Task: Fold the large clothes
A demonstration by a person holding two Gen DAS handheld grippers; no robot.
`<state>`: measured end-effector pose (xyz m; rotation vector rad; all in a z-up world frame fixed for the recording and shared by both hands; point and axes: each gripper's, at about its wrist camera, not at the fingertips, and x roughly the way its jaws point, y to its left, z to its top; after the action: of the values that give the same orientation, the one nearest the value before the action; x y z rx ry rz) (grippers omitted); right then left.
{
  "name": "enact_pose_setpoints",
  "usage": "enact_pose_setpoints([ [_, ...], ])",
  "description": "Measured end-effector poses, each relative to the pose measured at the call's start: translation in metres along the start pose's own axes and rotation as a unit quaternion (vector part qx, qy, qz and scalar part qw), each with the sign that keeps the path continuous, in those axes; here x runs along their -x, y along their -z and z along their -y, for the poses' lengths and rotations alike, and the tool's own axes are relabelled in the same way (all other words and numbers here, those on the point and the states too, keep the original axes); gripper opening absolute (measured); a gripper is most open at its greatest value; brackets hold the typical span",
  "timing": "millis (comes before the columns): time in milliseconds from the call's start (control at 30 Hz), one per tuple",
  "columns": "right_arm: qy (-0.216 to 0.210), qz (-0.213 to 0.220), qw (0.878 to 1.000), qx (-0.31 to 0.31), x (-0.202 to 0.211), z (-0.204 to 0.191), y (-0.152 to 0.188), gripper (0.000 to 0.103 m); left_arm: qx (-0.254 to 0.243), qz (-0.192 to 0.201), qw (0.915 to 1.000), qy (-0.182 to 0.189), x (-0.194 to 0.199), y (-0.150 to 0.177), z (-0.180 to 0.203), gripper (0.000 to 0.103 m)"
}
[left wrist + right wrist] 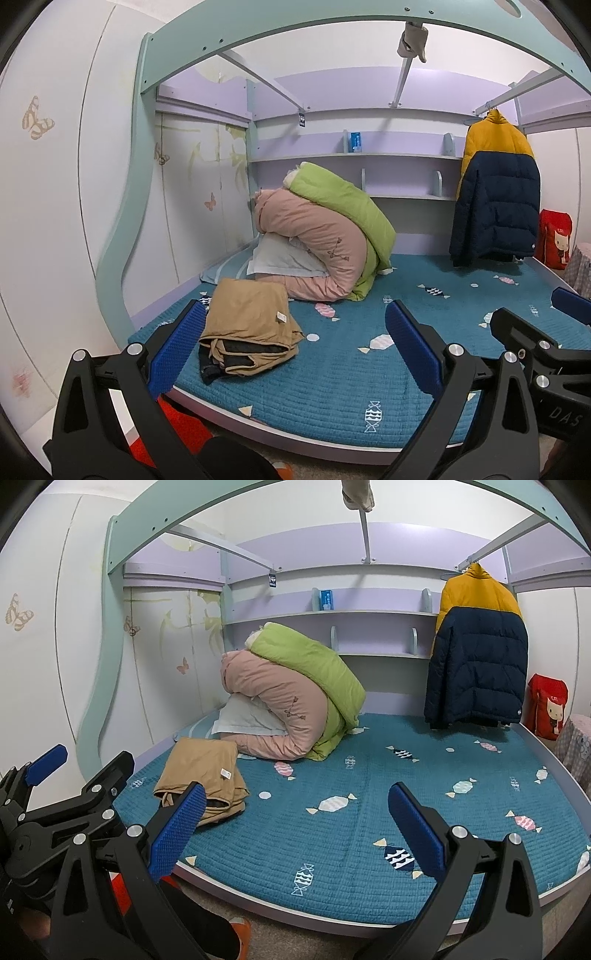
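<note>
A folded tan garment (249, 328) with a dark lining lies at the front left of the bed (369, 387); it also shows in the right wrist view (201, 775). My left gripper (295, 347) is open and empty, held in front of the bed edge, with its left finger beside the garment. My right gripper (299, 823) is open and empty, to the right of the garment, above the bed's front edge. A yellow and navy puffer jacket (495, 192) hangs from a rail at the back right; it also shows in the right wrist view (478, 653).
Rolled pink quilt (314, 240) and green quilt (347, 206) rest on a white pillow (280, 258) at the back left. A red bag (554, 238) stands at the far right. Shelves (354, 157) line the back wall. White wardrobe doors (55, 203) stand left.
</note>
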<state>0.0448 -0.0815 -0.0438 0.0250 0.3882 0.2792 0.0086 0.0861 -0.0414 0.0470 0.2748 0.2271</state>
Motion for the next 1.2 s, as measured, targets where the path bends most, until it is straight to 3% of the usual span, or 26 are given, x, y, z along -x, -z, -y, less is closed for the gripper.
enact_pose_setpoints([
  [967,0.007,-0.001,1.000,-0.006,-0.0027,-0.0002,-0.0001,0.095,0.000,-0.001,1.0000,0.000,-0.0051,0.0032,-0.0018,0.098],
  [1200,0.009,-0.005,1.000,-0.009,-0.0053,0.0009,0.0011,0.095,0.004,-0.016,0.9999,0.002,-0.0095,0.0066,-0.0028,0.098],
])
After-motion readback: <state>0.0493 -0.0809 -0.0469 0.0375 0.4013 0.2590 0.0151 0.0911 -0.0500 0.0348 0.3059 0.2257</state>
